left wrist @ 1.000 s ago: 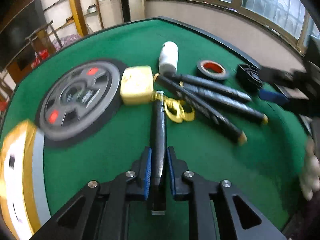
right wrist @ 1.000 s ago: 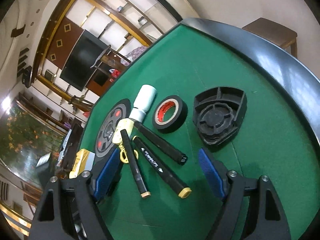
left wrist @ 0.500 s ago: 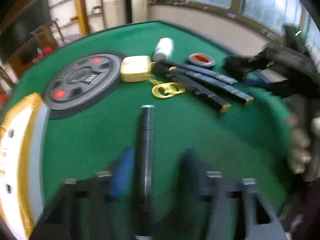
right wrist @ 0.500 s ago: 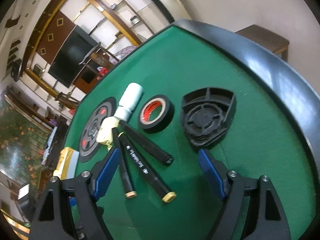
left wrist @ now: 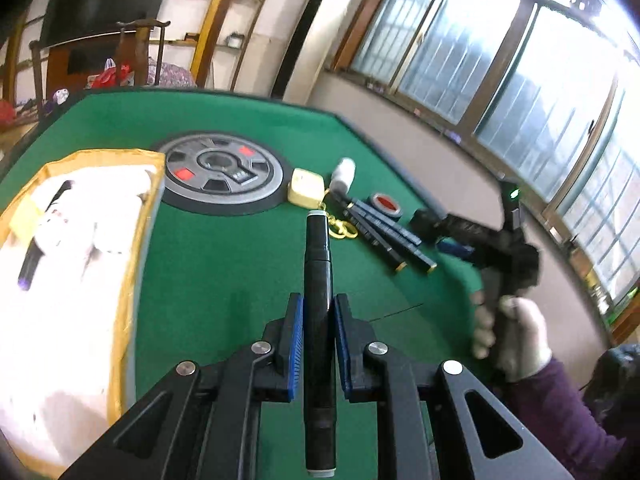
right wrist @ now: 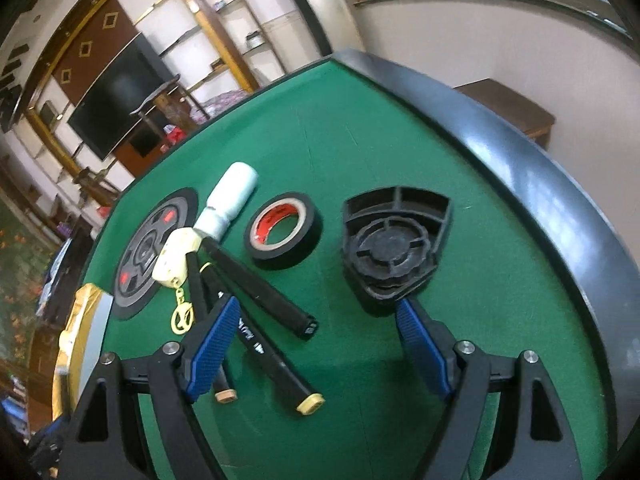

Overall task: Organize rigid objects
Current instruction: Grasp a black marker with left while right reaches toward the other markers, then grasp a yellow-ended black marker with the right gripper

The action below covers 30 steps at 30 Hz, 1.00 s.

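My left gripper point(left wrist: 316, 312) is shut on a black marker point(left wrist: 318, 264) and holds it above the green table, pointing away. A yellow-edged box point(left wrist: 120, 264) with white lining lies at the left. My right gripper point(right wrist: 316, 320) is open and empty, low over three black markers point(right wrist: 260, 292); it also shows in the left wrist view point(left wrist: 452, 240). Beyond them lie a black tape roll point(right wrist: 284, 236), a white bottle point(right wrist: 230, 200), a yellow case with a keyring point(right wrist: 176, 256) and a black ribbed plastic part point(right wrist: 394, 244).
A grey round disc with red marks point(left wrist: 224, 172) is set in the table centre. The table's black rim point(right wrist: 540, 184) curves along the right. A brown bench point(right wrist: 508, 108) stands beyond the rim. The person's gloved hand point(left wrist: 508, 328) holds the right gripper.
My left gripper has lifted the black marker off the table and pulled back towards the box side. My right gripper has moved closer to the three markers and stays open.
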Motion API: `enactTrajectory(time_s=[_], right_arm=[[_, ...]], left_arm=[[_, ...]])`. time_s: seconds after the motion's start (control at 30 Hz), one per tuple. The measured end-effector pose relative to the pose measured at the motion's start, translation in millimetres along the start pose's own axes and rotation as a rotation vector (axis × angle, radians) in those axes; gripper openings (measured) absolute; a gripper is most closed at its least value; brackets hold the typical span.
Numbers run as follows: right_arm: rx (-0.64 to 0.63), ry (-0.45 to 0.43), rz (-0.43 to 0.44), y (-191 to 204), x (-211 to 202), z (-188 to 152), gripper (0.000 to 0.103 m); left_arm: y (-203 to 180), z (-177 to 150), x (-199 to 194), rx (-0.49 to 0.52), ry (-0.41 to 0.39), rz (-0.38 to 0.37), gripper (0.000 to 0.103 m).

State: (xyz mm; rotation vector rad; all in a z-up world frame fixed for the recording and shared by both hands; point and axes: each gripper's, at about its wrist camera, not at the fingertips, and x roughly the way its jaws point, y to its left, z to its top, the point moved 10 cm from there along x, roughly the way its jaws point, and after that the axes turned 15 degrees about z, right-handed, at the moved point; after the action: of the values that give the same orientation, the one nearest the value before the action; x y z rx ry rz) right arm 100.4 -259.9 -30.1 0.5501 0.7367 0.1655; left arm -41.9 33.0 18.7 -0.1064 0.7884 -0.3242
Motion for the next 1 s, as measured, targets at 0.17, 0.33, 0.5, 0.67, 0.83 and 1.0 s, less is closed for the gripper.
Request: enactTrajectory(time_s=[0.17, 0.33, 0.5, 0.67, 0.83, 1.0], right_arm=[[-0.076, 0.026, 0.003, 30, -9, -8, 0.080], [-0.089, 0.150, 0.176, 84, 6, -24, 0.070], [-0.102, 0.228, 0.180, 99, 35, -26, 0.045], [-0.125, 0.250, 0.112, 93, 60, -22, 0.045], [-0.150, 0.249, 0.049, 83, 78, -21, 0.030], [-0.135, 0.215, 0.038, 77, 68, -18, 0.017]], left_arm=[[-4, -7, -29, 0.009, -0.043, -0.046, 0.014], [-3, -13, -41, 0.027, -0.052, -0.063, 0.014], [16, -17, -50, 0.008, -0.066, -0.047, 0.014], [49, -19, -44, -0.060, -0.037, -0.017, 0.014], [72, -21, -34, -0.113, -0.012, 0.016, 0.014], [70, -26, -34, -0.119, -0.009, 0.013, 0.014]])
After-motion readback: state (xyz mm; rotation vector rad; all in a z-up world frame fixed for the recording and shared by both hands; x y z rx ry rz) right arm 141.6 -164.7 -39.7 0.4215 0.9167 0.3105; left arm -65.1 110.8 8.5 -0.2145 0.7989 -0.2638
